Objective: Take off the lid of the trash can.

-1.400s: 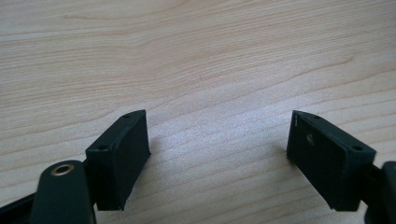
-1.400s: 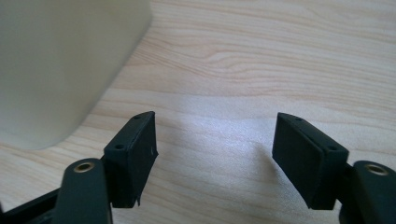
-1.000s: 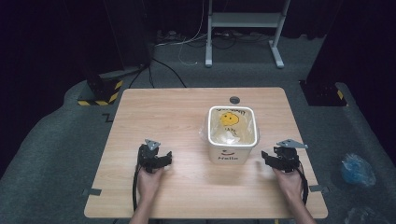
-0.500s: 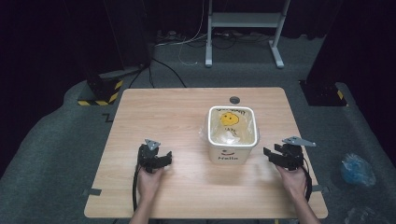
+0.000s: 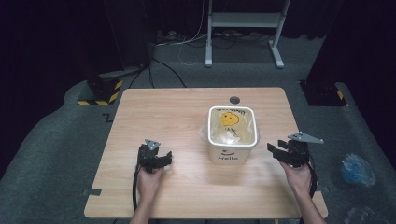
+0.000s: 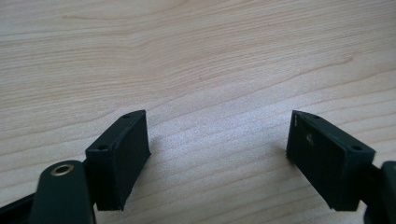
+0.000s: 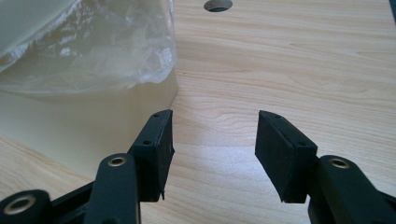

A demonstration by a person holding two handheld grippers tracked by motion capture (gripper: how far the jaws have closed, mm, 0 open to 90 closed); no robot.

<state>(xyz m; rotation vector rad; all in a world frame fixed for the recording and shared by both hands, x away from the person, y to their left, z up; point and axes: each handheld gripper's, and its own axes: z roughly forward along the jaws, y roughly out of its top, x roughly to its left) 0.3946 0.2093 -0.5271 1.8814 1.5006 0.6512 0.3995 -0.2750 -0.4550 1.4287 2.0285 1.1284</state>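
Note:
A white bin (image 5: 232,135) with a clear plastic liner and a yellow smiley face stands right of the middle of the wooden table (image 5: 177,112). My left gripper (image 5: 159,157) rests low on the table to the bin's left. It is open, with bare wood between its jaws (image 6: 217,154). My right gripper (image 5: 275,152) hovers just right of the bin, off the table. It is open and its jaws have just been closing a little, with nothing between them (image 7: 212,149). The bin's wall (image 7: 70,121) and the crumpled liner (image 7: 107,46) lie to its left.
A round cable hole (image 5: 234,99) sits in the table behind the bin. On the floor are a white metal stand (image 5: 243,21) at the back, a black-and-yellow striped block (image 5: 100,91) at the left and a blue plastic bag (image 5: 357,169) at the right.
My right gripper has risen a little beside the bin and its jaws stand somewhat narrower. The left gripper and the bin have not moved.

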